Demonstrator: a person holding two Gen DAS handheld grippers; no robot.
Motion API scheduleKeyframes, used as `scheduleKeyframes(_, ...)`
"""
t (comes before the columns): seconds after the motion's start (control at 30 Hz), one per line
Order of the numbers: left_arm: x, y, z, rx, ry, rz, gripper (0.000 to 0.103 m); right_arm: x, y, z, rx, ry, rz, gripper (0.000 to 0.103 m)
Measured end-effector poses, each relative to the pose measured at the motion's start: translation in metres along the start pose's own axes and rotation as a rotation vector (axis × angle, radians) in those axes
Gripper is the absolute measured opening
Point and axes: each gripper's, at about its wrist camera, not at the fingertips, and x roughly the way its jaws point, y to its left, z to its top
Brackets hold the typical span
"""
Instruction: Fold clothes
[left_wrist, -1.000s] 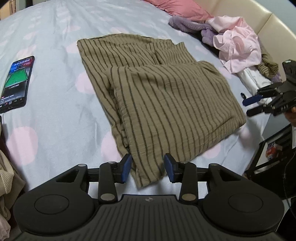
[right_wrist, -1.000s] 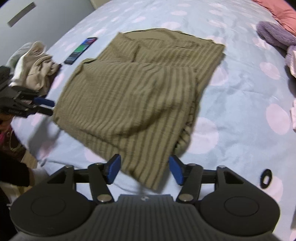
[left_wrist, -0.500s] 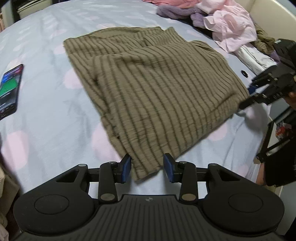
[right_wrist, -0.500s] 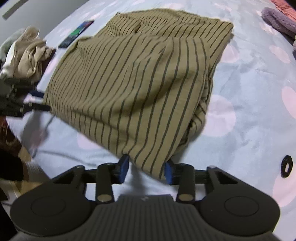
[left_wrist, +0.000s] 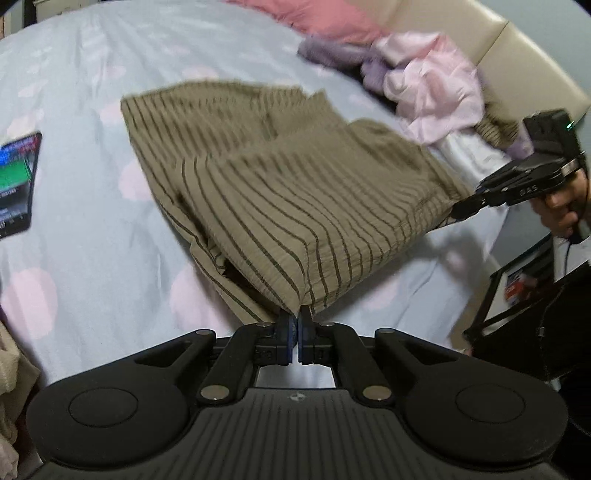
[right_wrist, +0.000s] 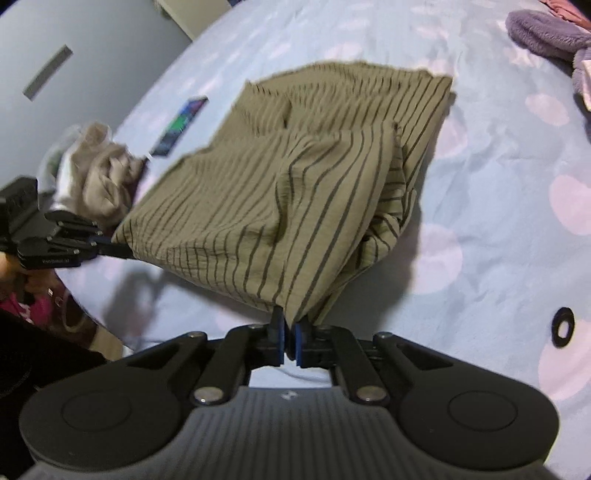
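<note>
An olive striped garment (left_wrist: 295, 206) lies partly folded on the pale blue bed, and its near edge is lifted off the sheet. My left gripper (left_wrist: 296, 328) is shut on one near corner of that garment. My right gripper (right_wrist: 289, 332) is shut on the other near corner of the striped garment (right_wrist: 295, 192). Each wrist view shows the opposite gripper at the side: the right gripper (left_wrist: 461, 212) at the right edge, the left gripper (right_wrist: 118, 249) at the left edge. The far part of the garment rests flat on the bed.
A phone (left_wrist: 16, 181) with a lit screen lies left of the garment. A pile of pink and purple clothes (left_wrist: 432, 85) sits by the cream headboard (left_wrist: 532, 55). Beige clothes (right_wrist: 103, 177) lie at the bed's edge. A small black ring (right_wrist: 563, 326) rests on the sheet.
Both grippers went from open around the near corners to shut on them. The near edge of the garment has risen off the bed.
</note>
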Motion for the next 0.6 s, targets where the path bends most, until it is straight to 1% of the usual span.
scheduleKeyframes(0.1,-0.015,-0.009,-0.011,0.027,0.018,-0.037,0.0,-0.004,0.004,-0.016,0.021,0.038,0.033,0.006)
scheduleKeyframes(0.2,-0.016,-0.017,-0.032,0.043,0.081,-0.076,0.0,0.011,0.007,-0.044,0.023,0.132,0.039,0.006)
scheduleKeyframes(0.23,-0.014,-0.02,-0.041,0.045,0.106,-0.09,0.0,0.017,0.009,-0.054,0.016,0.166,0.031,0.006)
scheduleKeyframes(0.33,0.001,-0.03,-0.068,0.073,0.185,-0.111,0.0,0.027,0.01,-0.065,0.003,0.212,0.012,0.006)
scheduleKeyframes(0.43,0.017,-0.026,-0.08,0.069,0.226,-0.092,0.001,0.037,0.011,-0.074,-0.009,0.252,-0.007,0.008)
scheduleKeyframes(0.5,0.021,-0.022,-0.08,0.075,0.228,-0.075,0.002,0.042,0.012,-0.074,-0.019,0.26,-0.033,0.024)
scheduleKeyframes(0.53,0.021,-0.02,-0.08,0.088,0.226,-0.067,0.003,0.044,0.012,-0.074,-0.029,0.263,-0.041,0.028)
scheduleKeyframes(0.57,0.019,-0.02,-0.081,0.1,0.227,-0.056,0.008,0.044,0.013,-0.074,-0.042,0.268,-0.046,0.04)
scheduleKeyframes(0.6,0.016,-0.021,-0.082,0.11,0.232,-0.042,0.015,0.042,0.011,-0.073,-0.036,0.255,-0.047,0.046)
